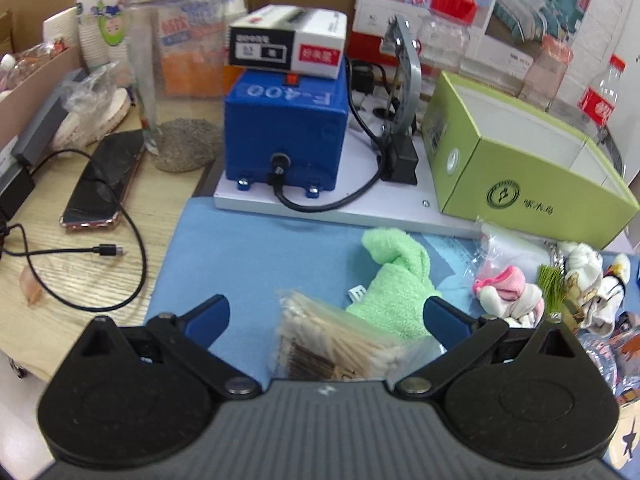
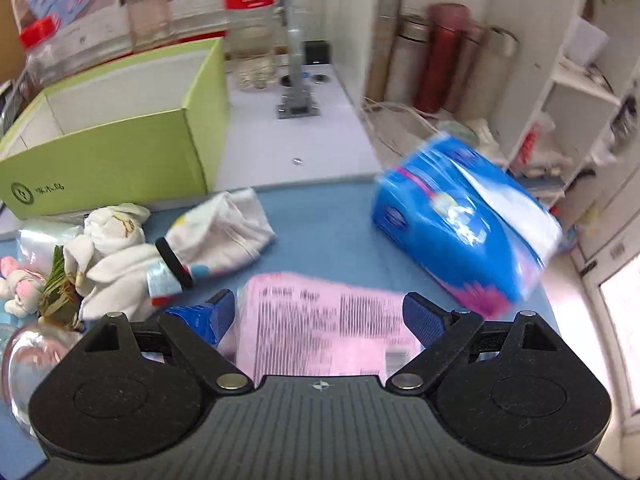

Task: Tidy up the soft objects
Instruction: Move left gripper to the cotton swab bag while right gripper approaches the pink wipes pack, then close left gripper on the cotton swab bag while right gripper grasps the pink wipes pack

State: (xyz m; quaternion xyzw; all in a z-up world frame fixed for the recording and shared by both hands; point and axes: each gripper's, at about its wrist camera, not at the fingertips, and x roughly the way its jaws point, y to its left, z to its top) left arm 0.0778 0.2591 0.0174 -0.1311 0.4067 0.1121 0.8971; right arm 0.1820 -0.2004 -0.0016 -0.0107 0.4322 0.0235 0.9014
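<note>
My left gripper (image 1: 326,316) is open above the blue mat (image 1: 248,248); a clear bag of cotton swabs (image 1: 332,340) lies between its fingers, with a green fuzzy sock (image 1: 394,280) just beyond. To the right lie a pink-and-white sock bundle (image 1: 506,292) and white socks (image 1: 588,280). My right gripper (image 2: 320,316) is open over a pink packet (image 2: 320,328). A blue tissue pack (image 2: 464,216) is tilted and blurred at the right. White socks (image 2: 224,228) and a white rolled cloth (image 2: 108,244) lie left. An open green box (image 2: 120,136), also in the left wrist view (image 1: 520,152), stands behind.
A blue F-400 machine (image 1: 286,132) on a white base with cables stands behind the mat. A phone (image 1: 104,180), a USB cable (image 1: 108,250) and a glass jar (image 1: 176,72) are on the wooden table at left. Bottles (image 2: 250,24) and flasks (image 2: 440,56) stand at the back.
</note>
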